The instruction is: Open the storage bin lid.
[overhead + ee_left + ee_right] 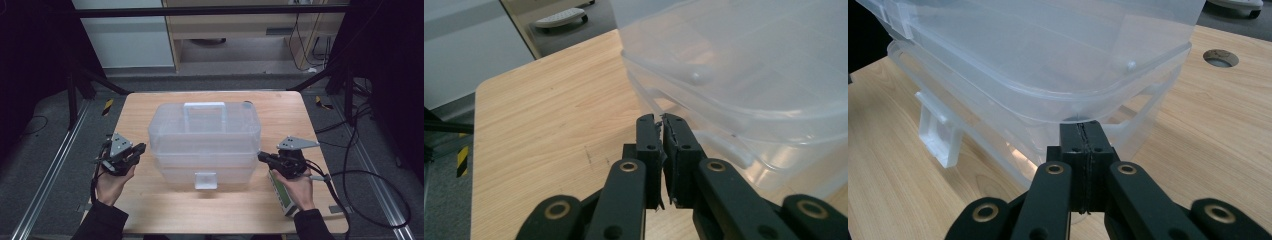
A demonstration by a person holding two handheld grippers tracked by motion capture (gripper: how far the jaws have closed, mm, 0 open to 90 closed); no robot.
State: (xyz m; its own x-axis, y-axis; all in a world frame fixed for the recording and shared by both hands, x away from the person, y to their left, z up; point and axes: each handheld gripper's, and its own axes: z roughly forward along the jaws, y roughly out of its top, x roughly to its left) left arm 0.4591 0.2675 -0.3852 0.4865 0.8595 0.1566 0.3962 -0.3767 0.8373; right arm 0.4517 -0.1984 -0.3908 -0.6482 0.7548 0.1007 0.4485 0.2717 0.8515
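Wooden surface (pixel 150 210) is carrying a clear plastic storage box (pixel 205 142) at its centre, lid on, white latch facing the person. Left gripper (pixel 661 122) is sitting just beside the box's left end, fingers nearly together with nothing between them. Right gripper (pixel 1082 129) is pressing its tightly closed fingers against the box's right rim.

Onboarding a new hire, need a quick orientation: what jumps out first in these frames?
A big clear plastic storage box with a lid and top handle sits mid-table on the wooden table, its front latch facing the person. The left gripper and right gripper flank its two ends, both with jaws together and nothing between them. A small green and white box lies under the right hand near the table's right edge.
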